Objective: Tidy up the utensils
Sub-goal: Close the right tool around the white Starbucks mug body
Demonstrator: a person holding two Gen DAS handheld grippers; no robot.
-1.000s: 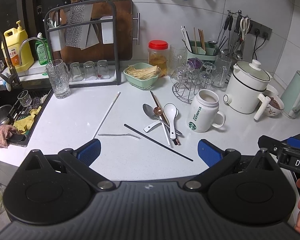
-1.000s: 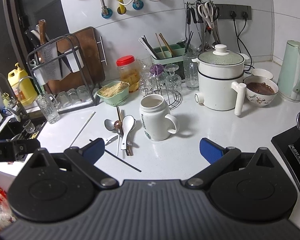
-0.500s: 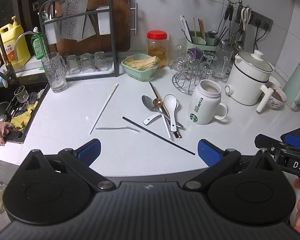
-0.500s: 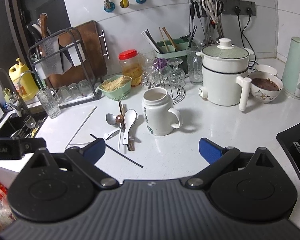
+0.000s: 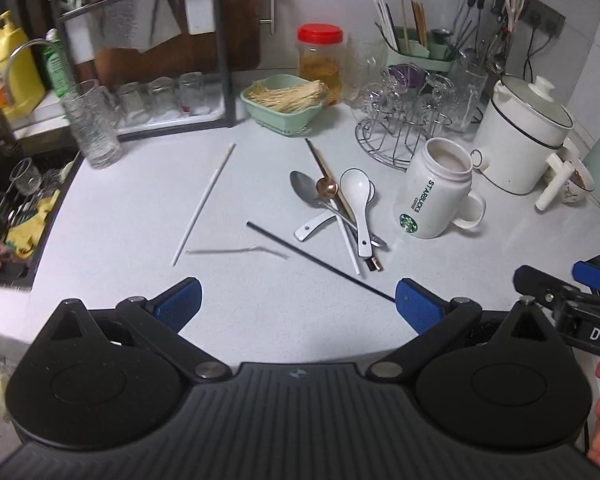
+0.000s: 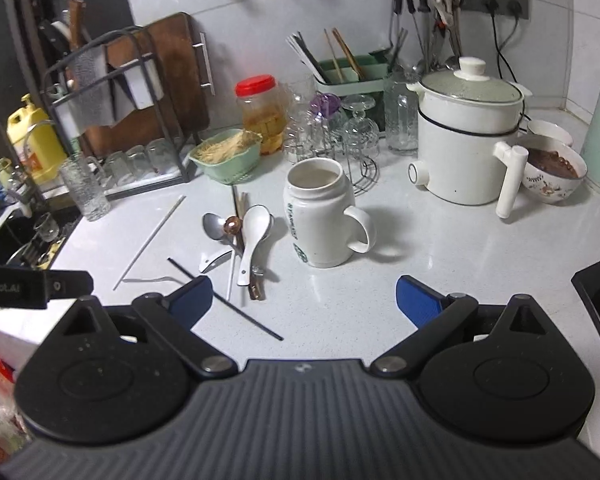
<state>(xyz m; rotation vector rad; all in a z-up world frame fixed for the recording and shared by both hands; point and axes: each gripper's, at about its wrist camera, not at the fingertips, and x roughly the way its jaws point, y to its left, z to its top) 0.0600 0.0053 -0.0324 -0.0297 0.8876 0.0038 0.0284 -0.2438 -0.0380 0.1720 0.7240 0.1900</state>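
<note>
Loose utensils lie on the white counter: a white ceramic spoon [image 5: 356, 196] [image 6: 254, 232], a metal spoon [image 5: 305, 191] [image 6: 214, 225], a copper spoon [image 5: 326, 188], a brown chopstick [image 5: 320, 160], a black chopstick [image 5: 320, 261] [image 6: 224, 300], a white chopstick [image 5: 204, 202] [image 6: 150, 236] and a clear plastic fork [image 5: 240, 250]. A green utensil holder [image 5: 416, 54] [image 6: 352, 74] with chopsticks stands at the back. My left gripper [image 5: 296, 306] is open and empty, near the black chopstick. My right gripper [image 6: 304, 300] is open and empty, before the mug.
A white Starbucks mug [image 5: 436, 192] [image 6: 320, 216] stands right of the utensils. A wire glass rack [image 5: 400, 120], a white electric pot [image 5: 524, 136] [image 6: 468, 132], a green basket of sticks [image 5: 284, 100], a red-lidded jar [image 5: 320, 60] and a dish rack [image 5: 152, 60] line the back. A sink [image 5: 16, 208] is at left.
Both grippers have moved forward and slightly down toward the counter, so the utensils and mug appear closer. Nothing on the counter has moved.
</note>
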